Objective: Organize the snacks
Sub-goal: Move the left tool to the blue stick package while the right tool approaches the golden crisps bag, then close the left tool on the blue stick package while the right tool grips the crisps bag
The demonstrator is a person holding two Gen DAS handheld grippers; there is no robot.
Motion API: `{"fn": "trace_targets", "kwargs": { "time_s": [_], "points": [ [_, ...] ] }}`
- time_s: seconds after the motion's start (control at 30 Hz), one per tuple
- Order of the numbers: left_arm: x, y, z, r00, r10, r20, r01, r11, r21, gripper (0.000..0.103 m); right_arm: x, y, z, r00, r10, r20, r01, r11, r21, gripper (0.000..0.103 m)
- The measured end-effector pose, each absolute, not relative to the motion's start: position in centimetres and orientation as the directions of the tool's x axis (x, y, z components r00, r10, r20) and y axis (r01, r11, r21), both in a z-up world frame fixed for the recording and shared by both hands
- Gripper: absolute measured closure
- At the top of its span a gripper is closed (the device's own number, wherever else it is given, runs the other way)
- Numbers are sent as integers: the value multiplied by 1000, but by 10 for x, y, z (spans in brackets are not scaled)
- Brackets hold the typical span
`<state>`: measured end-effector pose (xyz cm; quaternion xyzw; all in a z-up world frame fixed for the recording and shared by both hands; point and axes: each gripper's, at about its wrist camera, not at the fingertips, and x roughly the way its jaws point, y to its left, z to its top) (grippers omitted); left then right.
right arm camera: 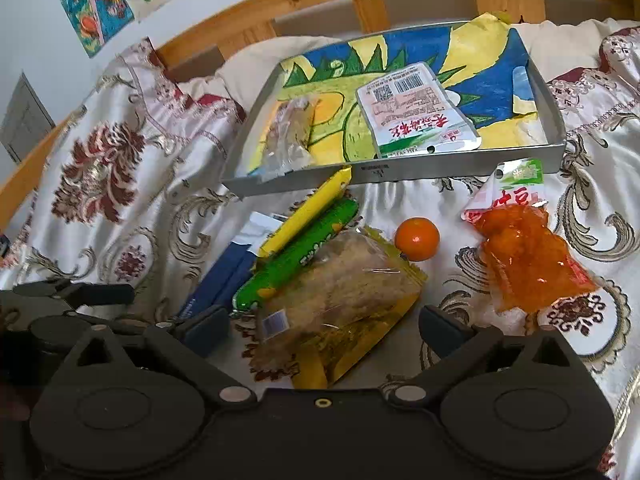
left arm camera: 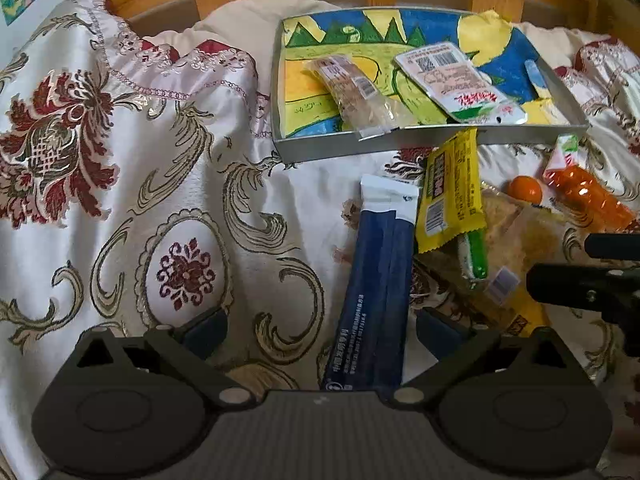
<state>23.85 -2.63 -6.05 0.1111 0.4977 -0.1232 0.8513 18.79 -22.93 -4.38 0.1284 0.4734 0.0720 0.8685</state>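
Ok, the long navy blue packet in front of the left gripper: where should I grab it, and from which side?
Grip the navy blue packet across its narrow width at the near, lower half, coming straight down from above. It lies flat and runs away from the left gripper, whose open jaws already straddle it. Its far white end sits against the yellow wrapper, so stay clear of that end.

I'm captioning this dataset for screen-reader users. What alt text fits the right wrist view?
The open right gripper hovers over a clear-and-yellow snack bag on a floral bedspread, beside a green sausage stick, an orange ball and an orange snack pouch. Behind sits a grey tray holding two packets.
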Motion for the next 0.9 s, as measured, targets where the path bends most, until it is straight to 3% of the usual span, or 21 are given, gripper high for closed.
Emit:
{"fn": "trace_targets", "kwargs": {
  "time_s": [0.23,0.43,0.7,0.8,0.83,0.9],
  "points": [
    [240,-29,-68,472,-82,-878,351,931,101,4,193,-223,-57,523,247,-816,10,955,296,3],
    [237,-35,-75,437,-111,-893,394,916,79,21,201,-226,-70,514,277,-812,76,928,365,16],
    [234,-32,-72,388,-215,-896,395,917,-49,53,200,-232,-68,524,235,-819,121,931,344,51],
    [233,-31,-70,373,-243,-895,388,917,-87,59,199,-232,-64,533,232,-814,113,933,341,62],
    [233,-30,-70,365,-256,-895,385,917,-105,59,198,-232,-63,537,239,-809,101,934,343,72],
    [233,-28,-68,350,-289,-891,373,916,-150,60,198,-231,-59,543,246,-803,95,932,350,76]
  ]
}}
